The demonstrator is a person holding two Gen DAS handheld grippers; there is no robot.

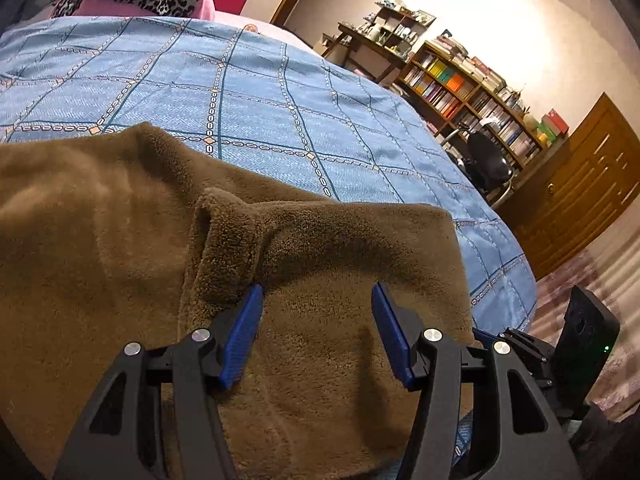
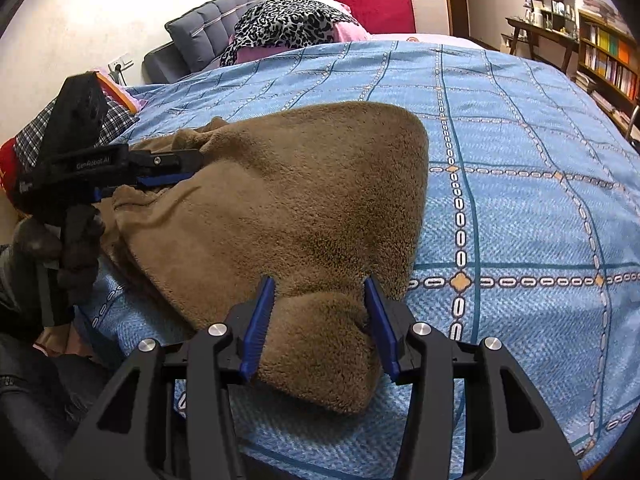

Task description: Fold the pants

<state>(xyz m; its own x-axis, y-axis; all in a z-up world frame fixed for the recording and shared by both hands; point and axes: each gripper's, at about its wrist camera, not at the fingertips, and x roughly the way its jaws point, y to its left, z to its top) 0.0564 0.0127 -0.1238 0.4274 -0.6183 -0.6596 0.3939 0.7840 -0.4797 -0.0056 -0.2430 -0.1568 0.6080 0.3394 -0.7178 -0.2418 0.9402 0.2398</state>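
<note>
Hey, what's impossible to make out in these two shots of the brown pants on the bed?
- Left wrist view: the brown pants run off the left and bottom edges; waistband and cuffs can't be told.
- Right wrist view: the left claw tips are sunk in fleece; grip unclear.
- Right wrist view: the bookshelf titles are too small.

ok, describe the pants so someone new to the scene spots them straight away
Start from the bed that fills both views, under its blue chain-patterned bedspread. On its near side lies the pants, a brown fleece bundle with both grippers at its edges. It is the only plush, plain brown fabric there; the leopard-print cloth sits far off at the head end.
</note>
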